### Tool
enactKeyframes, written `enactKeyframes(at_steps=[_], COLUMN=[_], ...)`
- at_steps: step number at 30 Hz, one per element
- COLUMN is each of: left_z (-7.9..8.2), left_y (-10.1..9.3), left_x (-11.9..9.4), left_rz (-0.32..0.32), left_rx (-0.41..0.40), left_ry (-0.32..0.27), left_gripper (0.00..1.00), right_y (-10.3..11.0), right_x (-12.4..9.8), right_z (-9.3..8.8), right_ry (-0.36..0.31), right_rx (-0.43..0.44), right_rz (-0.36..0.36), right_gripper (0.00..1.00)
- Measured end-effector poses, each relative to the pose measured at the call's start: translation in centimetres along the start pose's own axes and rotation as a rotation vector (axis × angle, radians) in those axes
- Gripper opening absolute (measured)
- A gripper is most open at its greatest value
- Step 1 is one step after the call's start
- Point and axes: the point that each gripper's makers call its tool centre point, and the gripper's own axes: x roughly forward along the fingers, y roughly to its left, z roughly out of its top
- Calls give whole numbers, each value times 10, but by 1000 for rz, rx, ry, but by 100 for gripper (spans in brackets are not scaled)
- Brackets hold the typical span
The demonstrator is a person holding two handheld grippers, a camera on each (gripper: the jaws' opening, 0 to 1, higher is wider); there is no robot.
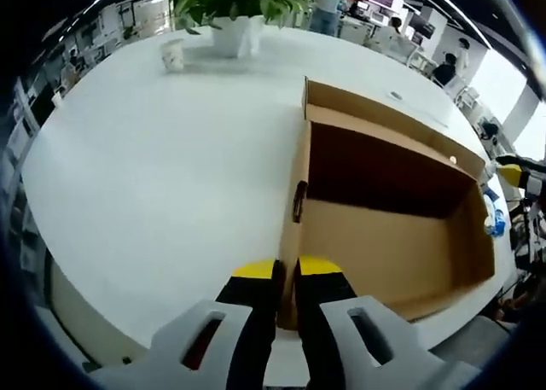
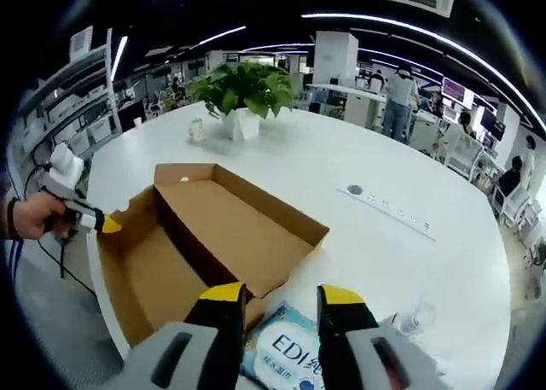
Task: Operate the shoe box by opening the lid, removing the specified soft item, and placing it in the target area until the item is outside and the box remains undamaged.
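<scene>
The brown cardboard shoe box lies open on the white table, its inside bare. Its lid is swung back. My left gripper is shut on the box's near side wall, with the cardboard edge between the yellow tips. From the right gripper view, that left gripper sits at the box's left corner, held by a hand. My right gripper stands open just outside the box. A white and blue soft packet lies under the gap between its jaws. The same packet shows beyond the box's far wall.
A potted plant and a paper cup stand at the table's far side. A round socket plate is set in the tabletop. A clear plastic item lies near the packet. People and desks fill the background.
</scene>
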Motion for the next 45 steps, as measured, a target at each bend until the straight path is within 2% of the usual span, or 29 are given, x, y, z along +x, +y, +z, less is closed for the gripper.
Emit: enactKeyframes(at_steps=[1, 4, 8, 10, 16, 22, 30, 40, 45], left_z=[0, -1, -1, -1, -2, -2, -2, 0, -1], left_y=[0, -1, 0, 0, 0, 1, 0, 4, 3], left_x=[0, 0, 0, 0, 0, 2, 1, 5, 7], left_rz=[1, 3, -5, -6, -11, -14, -16, -20, -30], left_rx=[0, -8, -40, -32, -34, -32, -17, 14, 47], left_ry=[-1, -5, -7, -8, -11, -11, -10, 0, 7], left_gripper=[6, 6, 7, 7, 7, 7, 6, 6, 6], right_y=[-3, -14, -29, -33, -32, -29, -34, -28, -31], right_x=[3, 17, 35, 44, 73, 91, 110, 133, 137], right_z=[3, 15, 16, 15, 12, 7, -2, -16, -21], right_ry=[3, 10, 53, 75, 128, 185, 268, 332, 353], right_rx=[22, 164, 173, 218, 223, 255, 199, 227, 239], right_rz=[-2, -11, -39, -48, -35, -45, -68, -30, -25], right_gripper=[30, 30, 29, 29, 28, 24, 19, 8, 7])
